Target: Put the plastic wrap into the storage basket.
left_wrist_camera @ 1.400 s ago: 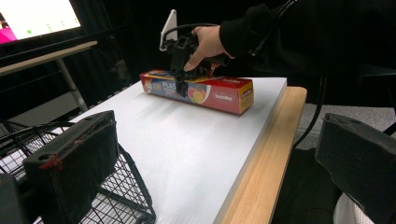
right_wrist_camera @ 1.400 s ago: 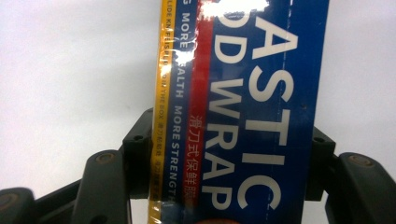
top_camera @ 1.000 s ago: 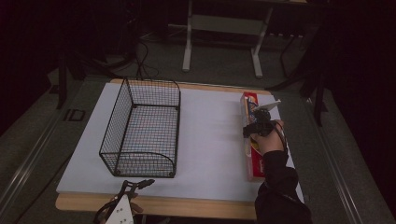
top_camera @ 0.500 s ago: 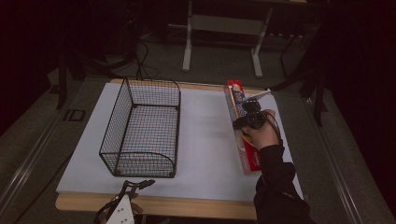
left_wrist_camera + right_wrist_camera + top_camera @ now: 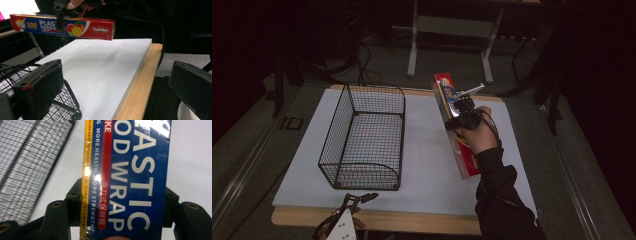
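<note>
High view: the right gripper (image 5: 460,111) pinches the plastic wrap box (image 5: 455,125) near its middle, clear of the desk (image 5: 422,165). The box's long axis runs away from the person. The wire basket (image 5: 364,137) lies well to the gripper's left, long axis roughly parallel.

Left gripper view: the left gripper (image 5: 117,87), jaws spread and holding nothing, sits at the desk's near edge, the box high ahead.

Right gripper view: both jaws press the box's sides; basket mesh lies left.
</note>
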The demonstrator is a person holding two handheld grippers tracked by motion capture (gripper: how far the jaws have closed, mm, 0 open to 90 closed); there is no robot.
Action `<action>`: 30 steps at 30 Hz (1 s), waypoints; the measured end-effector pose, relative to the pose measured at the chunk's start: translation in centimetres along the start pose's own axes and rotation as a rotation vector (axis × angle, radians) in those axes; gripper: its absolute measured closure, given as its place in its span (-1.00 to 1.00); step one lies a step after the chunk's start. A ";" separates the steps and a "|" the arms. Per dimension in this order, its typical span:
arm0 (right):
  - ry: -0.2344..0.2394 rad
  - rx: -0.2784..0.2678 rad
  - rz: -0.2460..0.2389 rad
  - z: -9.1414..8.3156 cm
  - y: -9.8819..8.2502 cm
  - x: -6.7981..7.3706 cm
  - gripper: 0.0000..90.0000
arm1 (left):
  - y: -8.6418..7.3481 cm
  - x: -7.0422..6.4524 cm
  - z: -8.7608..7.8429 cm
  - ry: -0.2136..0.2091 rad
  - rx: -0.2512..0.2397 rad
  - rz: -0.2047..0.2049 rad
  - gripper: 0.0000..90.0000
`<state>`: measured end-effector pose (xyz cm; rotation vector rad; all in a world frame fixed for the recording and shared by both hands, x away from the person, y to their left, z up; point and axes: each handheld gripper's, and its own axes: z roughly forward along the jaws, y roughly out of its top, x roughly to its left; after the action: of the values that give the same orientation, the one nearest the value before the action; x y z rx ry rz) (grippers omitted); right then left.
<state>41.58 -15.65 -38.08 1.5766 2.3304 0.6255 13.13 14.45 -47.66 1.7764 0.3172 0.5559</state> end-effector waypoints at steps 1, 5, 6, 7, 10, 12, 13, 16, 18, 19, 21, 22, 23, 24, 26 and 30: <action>0.004 -0.004 -0.004 0.0 0.1 0.3 -0.13 | 0.0 0.0 0.0 -0.001 0.000 -0.002 -1.00; 0.026 -0.027 -0.033 -0.4 1.1 2.0 -0.13 | 0.0 0.0 0.0 0.001 -0.004 -0.004 -1.00; 0.026 -0.031 -0.037 -0.5 1.3 2.3 -0.13 | 0.0 0.0 -0.1 0.002 -0.004 -0.002 -1.00; 0.031 -0.036 -0.044 -0.6 1.5 2.8 -0.13 | 0.0 0.0 -0.1 0.003 -0.004 -0.001 -1.00; 0.036 -0.049 -0.064 -0.8 2.2 4.0 -0.13 | 0.0 0.0 -0.1 0.002 -0.002 -0.001 -1.00; 0.042 -0.051 -0.085 -0.9 2.6 4.9 -0.13 | 0.0 0.0 -0.1 0.001 -0.003 -0.002 -1.00; 0.041 -0.051 -0.093 -0.9 2.8 5.3 -0.13 | 0.0 0.0 -0.1 0.001 -0.003 -0.002 -1.00; 0.049 -0.057 -0.115 -0.9 3.3 6.4 -0.13 | 0.0 0.0 -0.1 0.006 0.001 -0.002 -1.00; 0.059 -0.066 -0.124 -0.9 3.5 7.1 -0.13 | 0.0 0.0 -0.1 0.007 0.005 -0.008 -1.00; 0.059 -0.069 -0.130 -0.9 3.6 7.4 -0.13 | 0.0 0.0 -0.1 0.005 0.003 -0.011 -1.00; 0.061 -0.077 -0.145 -1.0 3.8 8.0 -0.13 | 0.0 0.0 -0.1 0.003 0.000 -0.011 -1.00; 0.064 -0.079 -0.157 -1.0 4.0 8.4 -0.13 | 0.0 0.0 -0.1 0.002 -0.003 -0.012 -1.00; 0.071 -0.080 -0.163 -1.0 4.1 8.7 -0.13 | 0.0 0.0 -0.1 0.003 -0.002 -0.011 -1.00; 0.075 -0.081 -0.170 -1.0 4.3 9.1 -0.13 | 0.0 0.1 -0.2 0.001 -0.004 -0.013 -1.00; 0.083 -0.088 -0.183 -1.0 4.6 9.8 -0.13 | 0.0 0.0 -0.2 0.002 -0.006 -0.014 -1.00; 0.087 -0.091 -0.206 -0.9 5.2 11.1 -0.13 | 0.0 0.0 -0.3 0.001 -0.009 -0.012 -1.00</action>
<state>41.18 -3.88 -34.51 1.2739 2.4474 0.7521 13.00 14.69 -47.57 1.7650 0.3256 0.5488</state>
